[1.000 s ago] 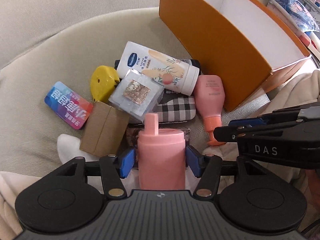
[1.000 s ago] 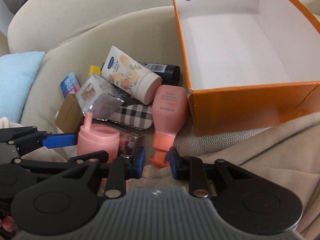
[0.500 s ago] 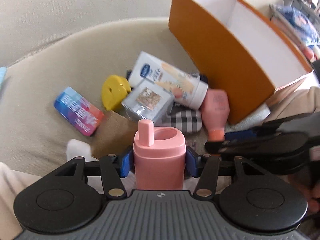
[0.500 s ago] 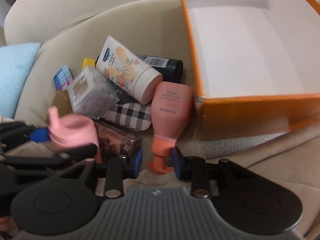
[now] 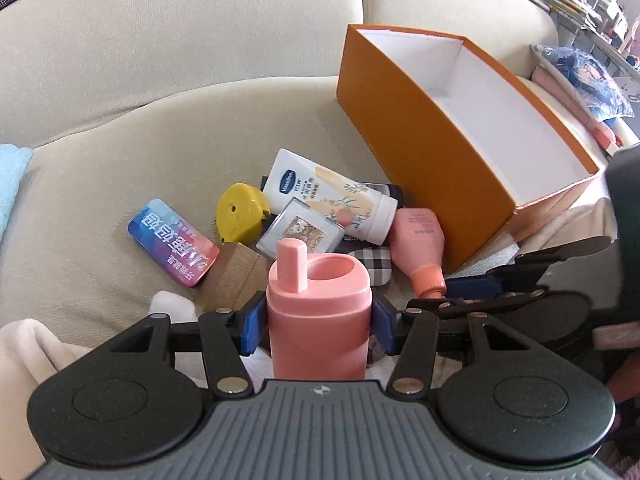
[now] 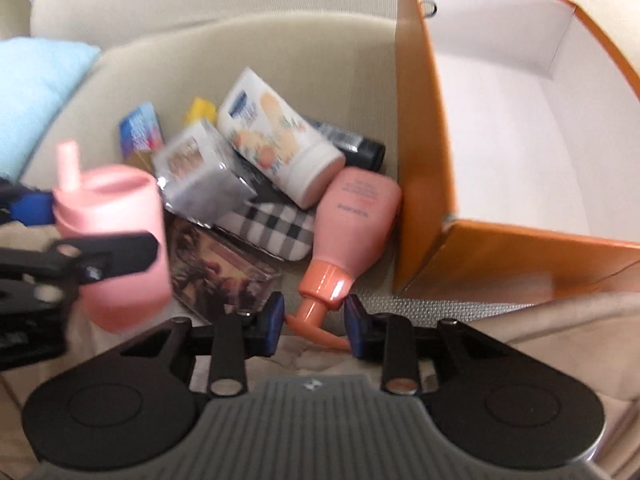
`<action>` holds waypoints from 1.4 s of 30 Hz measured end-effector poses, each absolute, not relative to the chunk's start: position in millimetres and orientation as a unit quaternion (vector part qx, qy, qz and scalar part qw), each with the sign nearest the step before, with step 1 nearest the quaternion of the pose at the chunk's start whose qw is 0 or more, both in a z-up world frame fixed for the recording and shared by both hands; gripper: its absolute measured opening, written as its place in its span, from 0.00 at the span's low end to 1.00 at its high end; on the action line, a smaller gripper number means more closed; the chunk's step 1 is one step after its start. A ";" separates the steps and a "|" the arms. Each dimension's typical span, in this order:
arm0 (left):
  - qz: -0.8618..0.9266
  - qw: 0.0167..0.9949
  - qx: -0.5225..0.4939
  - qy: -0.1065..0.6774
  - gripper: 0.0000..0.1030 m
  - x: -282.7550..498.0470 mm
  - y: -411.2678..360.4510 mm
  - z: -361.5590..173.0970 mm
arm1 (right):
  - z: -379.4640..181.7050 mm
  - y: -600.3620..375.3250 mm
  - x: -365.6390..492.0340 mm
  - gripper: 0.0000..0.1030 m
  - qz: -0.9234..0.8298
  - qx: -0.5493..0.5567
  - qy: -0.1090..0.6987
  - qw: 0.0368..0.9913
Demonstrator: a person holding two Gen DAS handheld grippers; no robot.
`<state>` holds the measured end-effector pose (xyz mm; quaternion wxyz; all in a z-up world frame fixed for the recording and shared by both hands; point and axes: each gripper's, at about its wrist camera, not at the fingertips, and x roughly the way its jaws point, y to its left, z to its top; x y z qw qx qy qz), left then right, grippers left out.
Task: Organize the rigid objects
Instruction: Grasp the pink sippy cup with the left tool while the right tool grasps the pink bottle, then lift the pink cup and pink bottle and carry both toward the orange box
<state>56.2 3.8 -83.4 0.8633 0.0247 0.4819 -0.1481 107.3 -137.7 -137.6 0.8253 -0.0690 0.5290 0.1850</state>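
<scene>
My left gripper (image 5: 316, 326) is shut on a pink spouted cup (image 5: 318, 320) and holds it above the pile; the cup also shows in the right wrist view (image 6: 116, 240). My right gripper (image 6: 314, 326) is open, its blue pads either side of the orange pump of a pink lotion bottle (image 6: 352, 224), touching nothing. The pile on the sofa holds a white Vaseline tube (image 5: 332, 196), a clear square box (image 5: 300, 232), a yellow disc (image 5: 240, 212), a blue tin (image 5: 172, 248) and a checked case (image 6: 276, 228). An orange box (image 5: 432, 160) with a white inside stands open at the right.
A brown cardboard box (image 5: 236, 280) lies by the blue tin. A black tube (image 6: 352, 142) lies behind the Vaseline tube, and a dark picture box (image 6: 220, 276) lies near my right gripper. A light blue cushion (image 6: 36, 92) sits at the left. Beige sofa cushions (image 5: 160, 60) lie behind.
My left gripper has lifted the pink cup up off the pile and drawn back. My right gripper has stayed open around the lotion bottle's pump and shifted slightly.
</scene>
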 end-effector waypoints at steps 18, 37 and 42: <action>-0.165 0.864 0.012 0.476 0.60 33.8 3.5 -81.5 | -109.2 -161.2 66.4 0.36 0.209 -0.020 0.514 0.832; -0.156 0.873 -0.002 0.462 0.60 32.3 10.4 -78.1 | -111.3 -129.3 45.5 0.36 0.218 -0.134 0.456 0.853; -0.155 0.875 -0.009 0.458 0.59 37.4 10.6 -78.1 | -108.3 -122.3 50.5 0.37 0.210 -0.153 0.423 0.868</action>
